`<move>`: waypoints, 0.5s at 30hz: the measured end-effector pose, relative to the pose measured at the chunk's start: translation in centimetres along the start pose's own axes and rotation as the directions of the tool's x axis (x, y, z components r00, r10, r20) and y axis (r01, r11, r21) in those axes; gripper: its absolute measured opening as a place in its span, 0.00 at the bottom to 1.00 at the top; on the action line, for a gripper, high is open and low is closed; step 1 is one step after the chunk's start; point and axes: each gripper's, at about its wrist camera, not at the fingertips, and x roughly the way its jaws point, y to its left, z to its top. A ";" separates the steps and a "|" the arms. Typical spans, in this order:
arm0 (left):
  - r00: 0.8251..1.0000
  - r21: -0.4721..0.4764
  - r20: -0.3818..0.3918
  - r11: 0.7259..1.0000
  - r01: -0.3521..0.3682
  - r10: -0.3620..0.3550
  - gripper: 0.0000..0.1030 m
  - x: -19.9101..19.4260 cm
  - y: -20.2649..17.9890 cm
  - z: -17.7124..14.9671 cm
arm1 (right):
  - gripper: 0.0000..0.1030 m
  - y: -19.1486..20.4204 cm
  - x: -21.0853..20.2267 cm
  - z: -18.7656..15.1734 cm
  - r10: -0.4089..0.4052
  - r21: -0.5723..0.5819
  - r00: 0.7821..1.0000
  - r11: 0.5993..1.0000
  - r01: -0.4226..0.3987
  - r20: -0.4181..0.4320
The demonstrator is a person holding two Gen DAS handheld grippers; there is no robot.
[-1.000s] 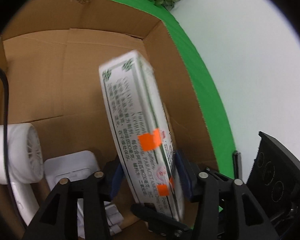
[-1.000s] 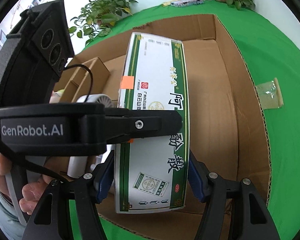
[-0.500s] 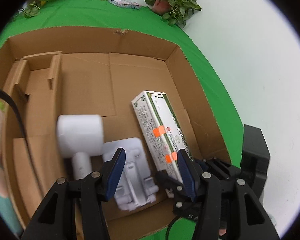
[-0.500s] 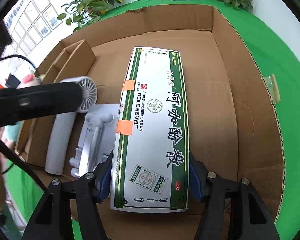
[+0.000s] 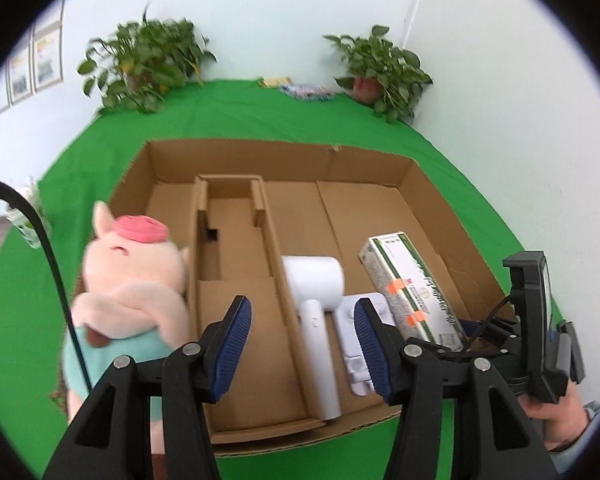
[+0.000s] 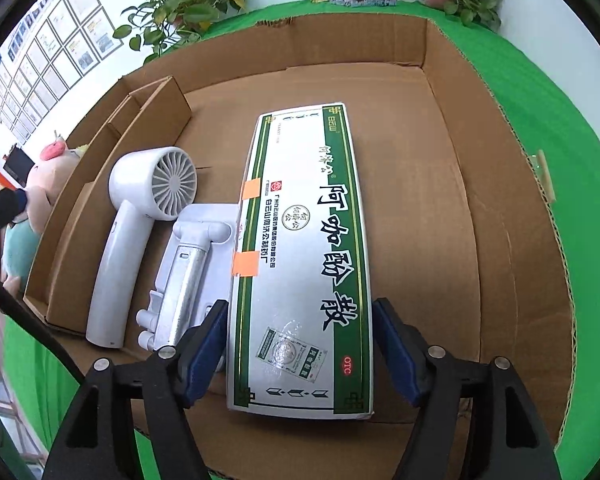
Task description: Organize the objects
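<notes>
Green cloth covered the table [image 6: 580, 160] where a cardboard tray [image 6: 452, 92] held a white hair dryer [image 6: 140, 216] and, at frame centre, a green-and-white medicine box [image 6: 300, 264]. Its jaws opening, the right gripper [image 6: 300, 344] no longer pinched the box, which lay set down in the tray. Backed away from the box, the left gripper [image 5: 300, 344] stood half-spread and empty, a plush pig [image 5: 132, 280] at left likely next.

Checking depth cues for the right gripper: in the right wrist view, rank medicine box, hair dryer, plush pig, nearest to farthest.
1. medicine box: between the opening jaws of the right gripper, lying in the cardboard box.
2. hair dryer: to the left, in the same box.
3. plush pig: far left, outside the box wall.
</notes>
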 end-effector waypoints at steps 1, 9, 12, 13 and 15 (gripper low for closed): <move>1.000 0.009 0.014 1.000 -0.013 0.013 0.51 -0.6 0.1 -0.3 | 0.68 0.2 0.0 -0.1 -0.003 -0.002 1.000 1.000 0.003 0.001; 0.998 0.046 0.030 0.998 -0.053 0.052 0.51 -1.7 0.8 -2.2 | 0.68 1.2 -0.9 -0.2 0.008 -0.008 1.000 1.000 -0.008 0.008; 0.998 0.044 0.037 0.997 -0.062 0.060 0.51 -1.0 0.8 -2.6 | 0.69 1.6 -1.0 -0.4 0.007 -0.023 1.000 1.000 -0.007 0.002; 0.997 0.041 0.038 0.997 -0.069 0.068 0.51 -0.8 0.9 -2.8 | 0.69 1.6 -1.1 -0.4 0.008 -0.024 1.000 1.000 -0.008 0.002; 0.996 0.032 0.043 0.997 -0.074 0.072 0.51 -0.7 1.2 -3.1 | 0.68 1.5 -1.3 -0.5 0.010 -0.025 1.000 1.000 -0.010 0.002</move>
